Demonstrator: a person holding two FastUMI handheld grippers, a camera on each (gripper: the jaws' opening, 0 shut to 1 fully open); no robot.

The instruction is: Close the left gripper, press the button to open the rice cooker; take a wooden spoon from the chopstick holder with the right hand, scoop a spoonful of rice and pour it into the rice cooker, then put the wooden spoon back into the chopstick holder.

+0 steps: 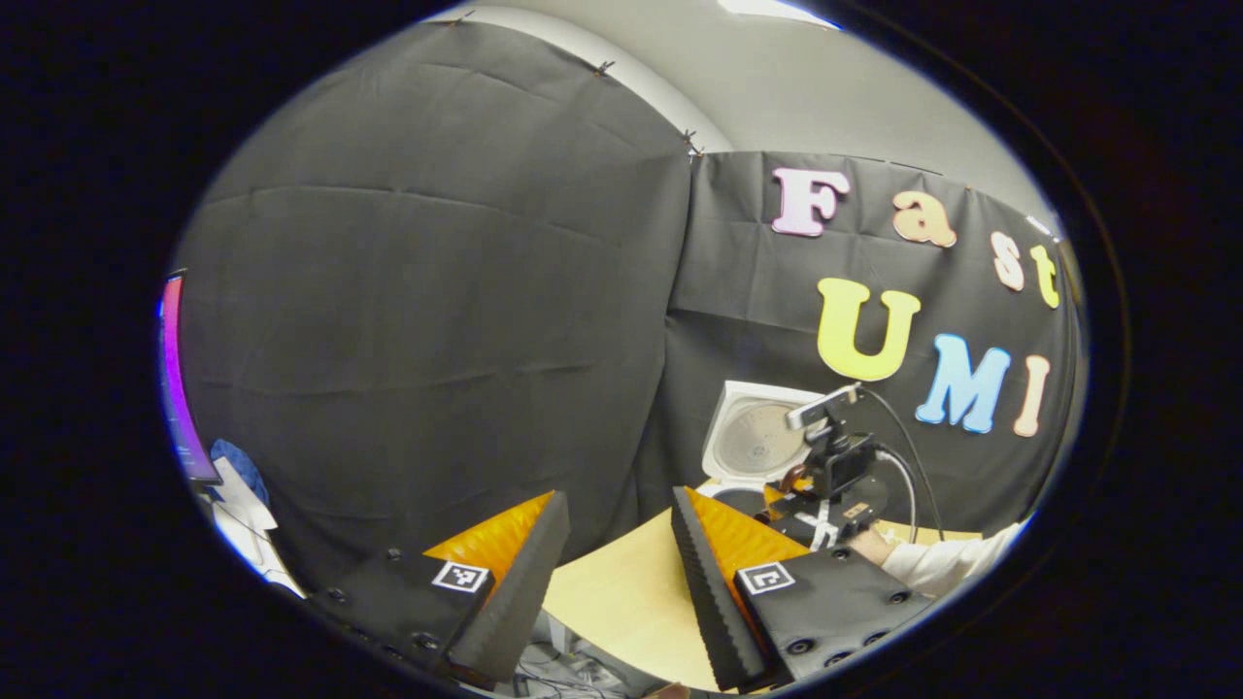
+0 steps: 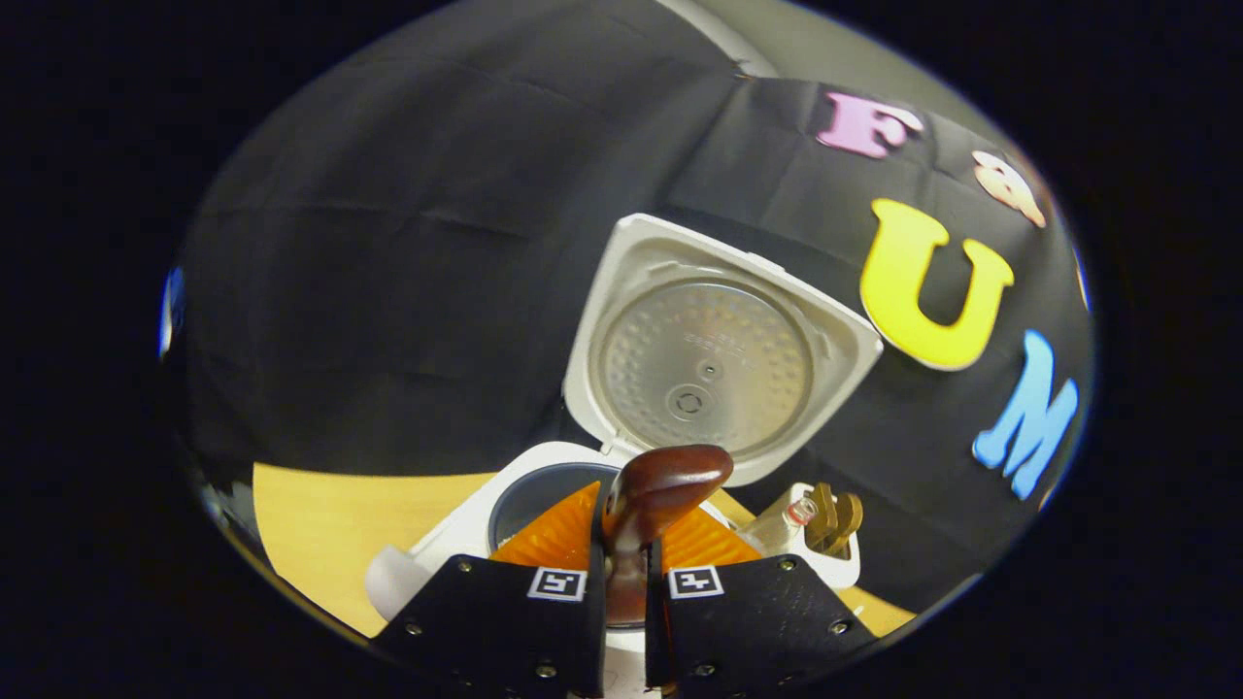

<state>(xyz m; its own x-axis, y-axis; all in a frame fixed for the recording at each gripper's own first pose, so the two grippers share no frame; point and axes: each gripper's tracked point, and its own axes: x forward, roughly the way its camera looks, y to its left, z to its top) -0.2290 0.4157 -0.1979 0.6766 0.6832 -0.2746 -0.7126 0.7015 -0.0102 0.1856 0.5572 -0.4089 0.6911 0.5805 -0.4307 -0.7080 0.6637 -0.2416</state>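
Right gripper (image 2: 621, 568), lower centre, clamps the wooden spoon (image 2: 660, 490) above the open rice cooker (image 2: 709, 359); pouring seems underway, returning it to the chopstick holder (image 2: 825, 544) next. Left gripper (image 1: 617, 568) gapes empty.

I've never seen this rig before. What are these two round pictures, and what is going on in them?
A person holds a two-finger gripper in each hand, and each carries a fisheye camera looking along its own fingers. In the left gripper view the left gripper is open and holds nothing, above a wooden table; farther off is the right gripper, held by a hand with a white sleeve. In the right gripper view the right gripper is shut on a wooden spoon, in front of the rice cooker, whose lid stands open. The holder is beside it.
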